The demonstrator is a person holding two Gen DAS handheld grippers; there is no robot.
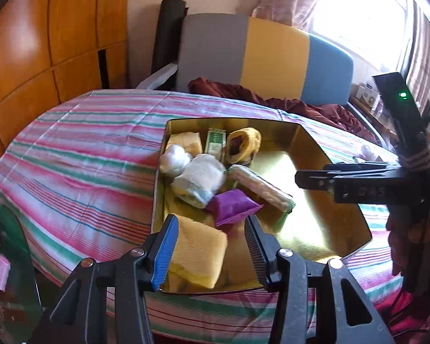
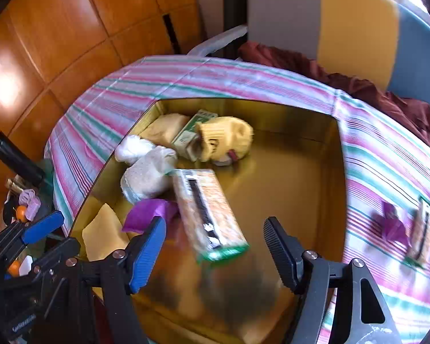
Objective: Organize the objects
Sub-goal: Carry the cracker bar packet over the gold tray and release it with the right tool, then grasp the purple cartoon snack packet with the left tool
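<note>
Motion blur smears the striped cloth (image 2: pixel 387 172) and the packets (image 2: pixel 415 229) on it.

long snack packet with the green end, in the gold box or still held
In the box: the long clear snack packet with a green end lies on the gold box floor, no pad touching it.

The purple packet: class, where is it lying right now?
The purple packet lies inside the gold box, between the yellow towel and the long snack pack.

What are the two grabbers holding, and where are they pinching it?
The right gripper is open, empty. The left gripper straddles the yellow cloth; whether it pinches it cannot be told.
</note>
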